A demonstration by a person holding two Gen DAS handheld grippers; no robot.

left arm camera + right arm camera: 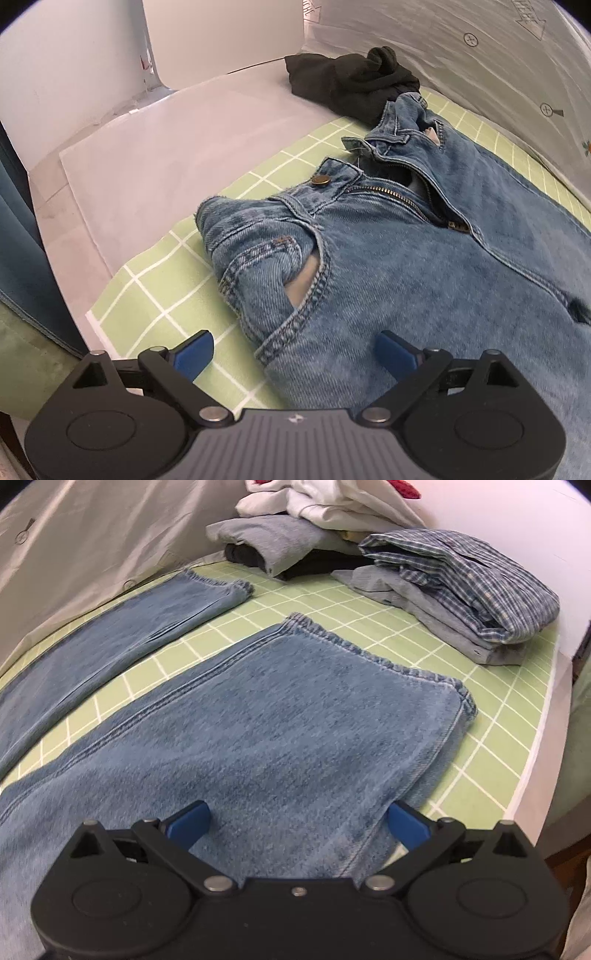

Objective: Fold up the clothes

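Denim covers most of the work surface: a pair of faded blue jeans (424, 258) lies face-up and spread flat on the green grid-patterned mat (159, 295), fly unzipped, brass button at about 12 o'clock from the left gripper (295, 350). That gripper hovers low over the waistband's near corner, its blue-tipped jaws spread wide, one over the mat and one over the denim by the front pocket; it grasps nothing. Beyond the waistband, at 1 o'clock, a crumpled black garment (351, 81) touches the far end of the band.

In the right wrist view the two legs run apart, unfolded. The near trouser leg (277, 720) stretches toward 12 o'clock ahead of the right gripper (297, 825), whose jaws are likewise released, straddling the outer seam without pinching it. The far leg (129, 616) lies at 10 o'clock, a strip of mat between the two. A stack of folded shirts, blue plaid on top (461, 594), sits at 2 o'clock, and a looser heap of grey and white clothing (306, 520) at 12 o'clock.

My judgement: the fold has not begun; this is the approach to the first grasp. Next, each gripper would need to close on the near edge, waistband corner and outer seam, then carry that leg over onto the far one, hems matched.
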